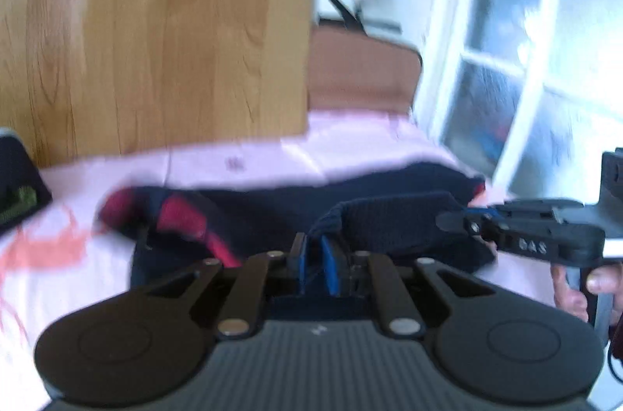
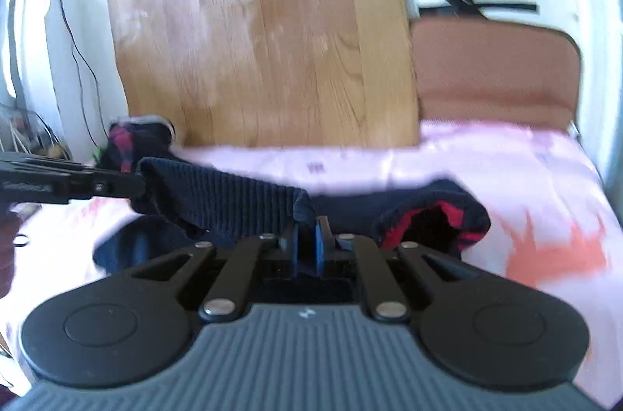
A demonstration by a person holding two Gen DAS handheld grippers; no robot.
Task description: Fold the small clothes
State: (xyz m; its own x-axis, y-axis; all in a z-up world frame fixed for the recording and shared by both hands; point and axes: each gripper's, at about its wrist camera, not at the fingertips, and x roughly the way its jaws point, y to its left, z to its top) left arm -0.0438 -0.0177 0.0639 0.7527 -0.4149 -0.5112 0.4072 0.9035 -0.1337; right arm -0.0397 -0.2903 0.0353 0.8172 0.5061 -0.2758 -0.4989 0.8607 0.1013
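The only lettering that can be made out is pale raised print on the black body of the right gripper (image 1: 459, 221), seen in the left wrist view; it seems to read "DAS", though blur leaves that uncertain. In the right wrist view, the left gripper (image 2: 142, 182) also carries a line of print on its side, too smeared to read.

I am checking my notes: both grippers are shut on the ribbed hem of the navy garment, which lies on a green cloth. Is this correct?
Not quite. The cloth under the navy garment is pink with orange marks, not green, as the right wrist view shows. The rest holds: the left gripper and the right gripper are each shut on the ribbed hem.
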